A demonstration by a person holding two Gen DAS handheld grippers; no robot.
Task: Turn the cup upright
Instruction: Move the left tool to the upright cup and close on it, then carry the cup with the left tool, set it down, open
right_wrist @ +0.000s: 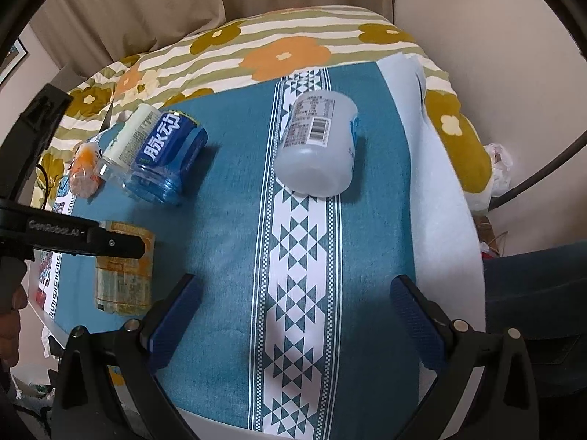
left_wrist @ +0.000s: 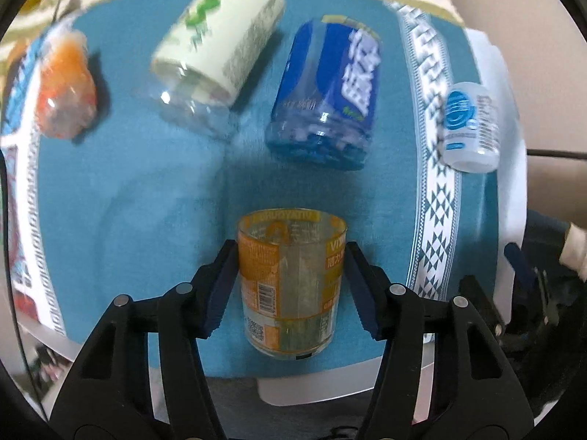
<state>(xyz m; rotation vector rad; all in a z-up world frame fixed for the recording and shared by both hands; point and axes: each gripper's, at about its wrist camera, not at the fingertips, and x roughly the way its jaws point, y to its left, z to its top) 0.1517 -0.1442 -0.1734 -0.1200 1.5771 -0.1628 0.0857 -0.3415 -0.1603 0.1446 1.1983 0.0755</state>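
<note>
The orange-labelled cup (left_wrist: 291, 286) at lower centre looked like clear, glossy plastic. Blue ribbed pads (left_wrist: 220, 293) lined matt black plastic fingers. The teal tablecloth (right_wrist: 227, 220) was matt woven cloth. The white cup (right_wrist: 317, 150), upper centre, looked frosted, smooth plastic.

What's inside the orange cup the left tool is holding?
Nothing shows inside the orange cup: through its clear wall only the blue cloth appears. The label covers part of the inside, and the left tool pads hide its sides.
</note>
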